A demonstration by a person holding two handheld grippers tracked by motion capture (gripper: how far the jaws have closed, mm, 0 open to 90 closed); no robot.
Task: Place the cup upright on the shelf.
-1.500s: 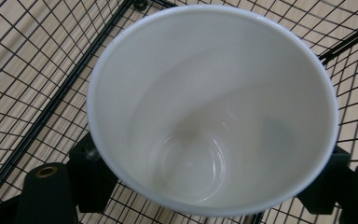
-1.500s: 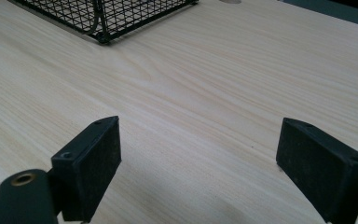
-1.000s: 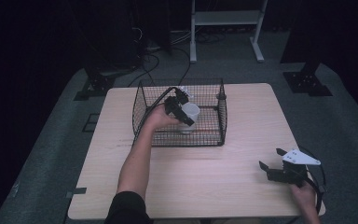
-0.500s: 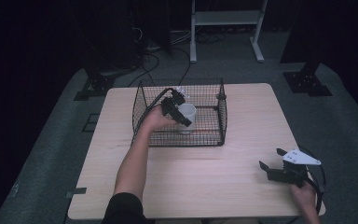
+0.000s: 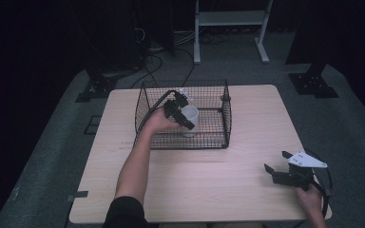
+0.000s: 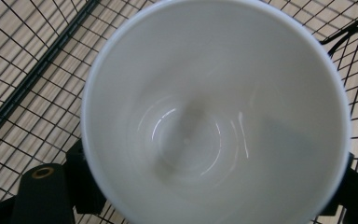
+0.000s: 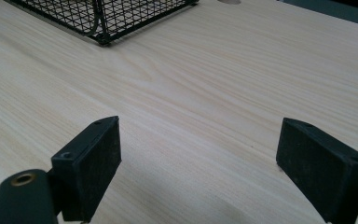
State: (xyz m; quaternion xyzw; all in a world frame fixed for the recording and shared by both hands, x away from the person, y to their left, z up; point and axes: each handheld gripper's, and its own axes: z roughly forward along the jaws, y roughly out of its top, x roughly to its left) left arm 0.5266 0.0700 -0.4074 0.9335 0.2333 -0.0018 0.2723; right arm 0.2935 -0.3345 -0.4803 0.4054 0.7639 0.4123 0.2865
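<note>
A white mug (image 5: 191, 117) stands upright inside the black wire basket (image 5: 180, 142) at the table's far middle. My left gripper (image 5: 185, 119) reaches into the basket from the left and straddles the mug. In the left gripper view I look down into the mug (image 6: 214, 116), with black fingers (image 6: 81, 186) against its outer wall on both sides. These jaws have just been opening a little, with the mug still between them. My right gripper (image 5: 275, 161) rests low over the table's near right corner, open, with bare wood between its pads (image 7: 93, 158).
The light wooden table (image 5: 218, 180) has free room in front of the basket and to its sides. A corner of the basket (image 7: 102, 18) lies far ahead of the right gripper. A white metal stand (image 5: 228, 19) is on the floor beyond the table.
</note>
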